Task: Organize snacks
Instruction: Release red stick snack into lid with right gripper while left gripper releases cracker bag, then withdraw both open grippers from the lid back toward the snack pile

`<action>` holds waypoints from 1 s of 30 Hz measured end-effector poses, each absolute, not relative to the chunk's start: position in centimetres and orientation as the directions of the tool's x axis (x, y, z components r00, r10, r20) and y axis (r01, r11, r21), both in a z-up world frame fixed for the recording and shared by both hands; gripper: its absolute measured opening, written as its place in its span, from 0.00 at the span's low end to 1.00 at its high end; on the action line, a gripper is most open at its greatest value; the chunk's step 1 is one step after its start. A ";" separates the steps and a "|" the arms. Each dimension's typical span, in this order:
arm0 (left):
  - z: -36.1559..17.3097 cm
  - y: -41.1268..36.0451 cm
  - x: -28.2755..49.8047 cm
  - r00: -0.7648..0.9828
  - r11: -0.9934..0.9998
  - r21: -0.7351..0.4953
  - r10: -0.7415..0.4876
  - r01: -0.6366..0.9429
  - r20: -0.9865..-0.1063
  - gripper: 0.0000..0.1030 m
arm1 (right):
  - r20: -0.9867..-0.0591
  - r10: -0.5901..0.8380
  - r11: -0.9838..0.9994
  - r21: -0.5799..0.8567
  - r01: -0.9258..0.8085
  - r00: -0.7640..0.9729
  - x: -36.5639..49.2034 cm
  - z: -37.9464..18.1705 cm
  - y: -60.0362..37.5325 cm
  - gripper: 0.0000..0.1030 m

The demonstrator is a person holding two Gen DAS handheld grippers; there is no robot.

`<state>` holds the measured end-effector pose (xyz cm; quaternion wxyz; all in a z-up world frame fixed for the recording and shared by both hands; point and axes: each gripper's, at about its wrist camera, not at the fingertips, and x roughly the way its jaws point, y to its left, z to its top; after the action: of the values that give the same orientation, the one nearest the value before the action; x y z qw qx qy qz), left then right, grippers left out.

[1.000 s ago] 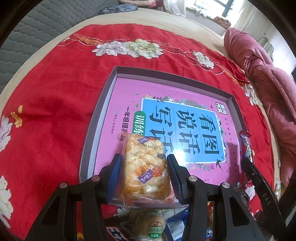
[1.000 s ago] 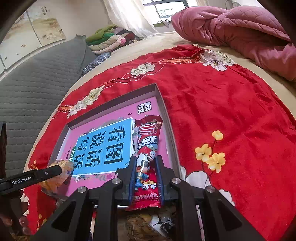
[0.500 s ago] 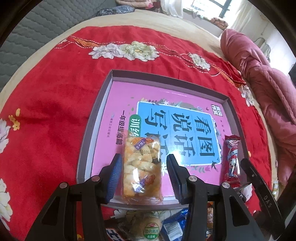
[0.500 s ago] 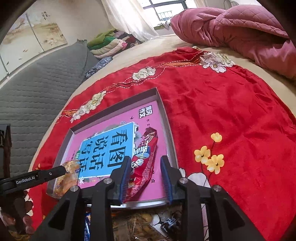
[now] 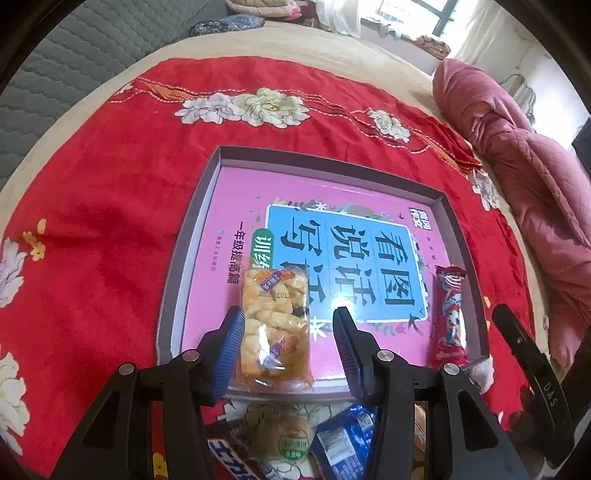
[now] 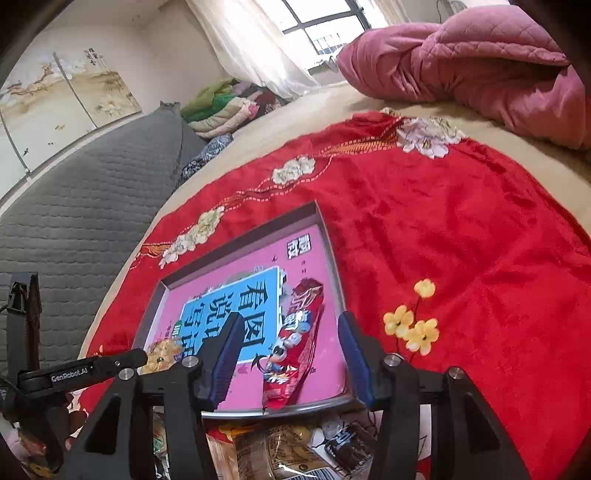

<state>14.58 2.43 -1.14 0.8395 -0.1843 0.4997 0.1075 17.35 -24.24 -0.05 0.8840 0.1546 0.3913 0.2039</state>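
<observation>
Red flowered blanket on the bed carries the grey tray (image 5: 177, 280). Since a second ago my right tongs (image 6: 291, 354) let go; they are opening, the red snack stick (image 6: 295, 343) lying free between them in the tray. My left tongs (image 5: 288, 350) stand parted beside the yellow cracker pack (image 5: 273, 325), its far pad clear.

Daylight from the window (image 6: 325, 26) at the far end lights both fisheye views brightly, blowing out the panes and the curtain (image 6: 251, 48), leaving a white glare patch on the glossy pink book cover (image 5: 325, 314), soft shadows, dark vignetted corners, bowed edges and slight softness throughout.
</observation>
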 end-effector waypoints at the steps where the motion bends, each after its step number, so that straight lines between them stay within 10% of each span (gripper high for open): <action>1: -1.0 2.4 14.5 0.479 0.909 -0.203 -0.004 -0.364 -0.878 0.50 | -0.622 0.480 0.870 0.430 -0.243 0.618 17.3 0.1 -24.3 0.51; 30: 2.7 2.8 10.3 0.528 0.913 -0.202 0.018 -0.356 -0.849 0.64 | -0.553 0.471 0.878 0.364 -0.310 0.687 13.8 3.1 -24.5 0.67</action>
<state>10.29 2.83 2.71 0.8557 -0.1784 0.4734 0.1091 13.85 -24.49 3.15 0.9103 0.1218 0.3323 0.2145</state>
